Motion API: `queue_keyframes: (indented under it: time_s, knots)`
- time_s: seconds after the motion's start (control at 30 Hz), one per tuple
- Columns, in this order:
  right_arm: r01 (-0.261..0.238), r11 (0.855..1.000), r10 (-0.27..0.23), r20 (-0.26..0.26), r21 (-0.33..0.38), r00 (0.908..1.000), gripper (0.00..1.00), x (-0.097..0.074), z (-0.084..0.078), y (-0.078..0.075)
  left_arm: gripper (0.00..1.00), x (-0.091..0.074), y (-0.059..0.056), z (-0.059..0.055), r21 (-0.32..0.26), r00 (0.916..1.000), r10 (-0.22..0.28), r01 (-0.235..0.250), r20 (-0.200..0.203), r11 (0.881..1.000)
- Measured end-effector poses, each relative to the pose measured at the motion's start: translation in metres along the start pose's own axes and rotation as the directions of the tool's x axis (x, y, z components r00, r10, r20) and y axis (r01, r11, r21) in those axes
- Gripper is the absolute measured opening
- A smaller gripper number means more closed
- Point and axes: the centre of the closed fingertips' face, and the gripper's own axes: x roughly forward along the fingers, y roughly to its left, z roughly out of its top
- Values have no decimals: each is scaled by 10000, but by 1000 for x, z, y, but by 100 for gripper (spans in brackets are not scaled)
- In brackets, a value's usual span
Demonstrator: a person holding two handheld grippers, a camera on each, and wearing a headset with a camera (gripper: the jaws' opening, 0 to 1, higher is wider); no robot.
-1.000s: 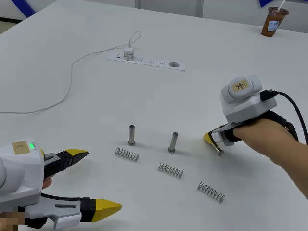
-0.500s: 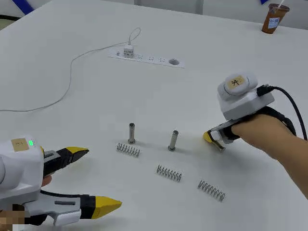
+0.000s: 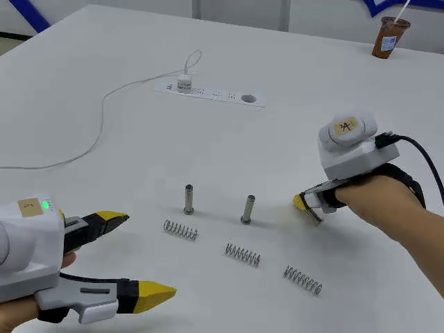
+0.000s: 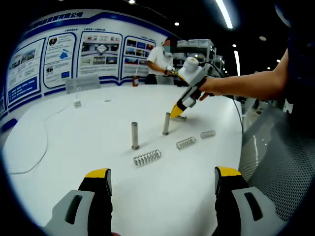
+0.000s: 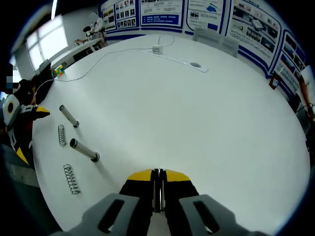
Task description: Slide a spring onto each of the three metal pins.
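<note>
We've got nothing done yet: three springs (image 3: 243,254) lie loose mid-frame beside two bare pins (image 3: 189,199), right gripper (image 3: 302,202) clamped on the third pin (image 5: 157,191), left gripper (image 3: 147,257) with jaws apart lower left.

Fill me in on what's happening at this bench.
A person works two handheld grippers over a white table. The right gripper is shut on one metal pin, held low over the table. The left gripper hovers open at the near left. Two other pins stand upright, and three springs lie loose in front of them, none on a pin yet.
</note>
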Motion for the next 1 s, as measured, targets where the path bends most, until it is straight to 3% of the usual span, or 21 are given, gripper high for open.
queue_keyframes:
  time_s: [0.43, 1.0]
  knots:
    - [164, 9999, -162, 512, -34, 9986, 9, -30, -7, 3, 88, 1, -3, 6, 214, 10000, -84, 84, 24, 9997]
    - [103, 9999, -111, 1115, 81, 9937, 9, -50, -13, 13, 88, 1, -5, 10, 371, 9999, -157, 156, 28, 9992]
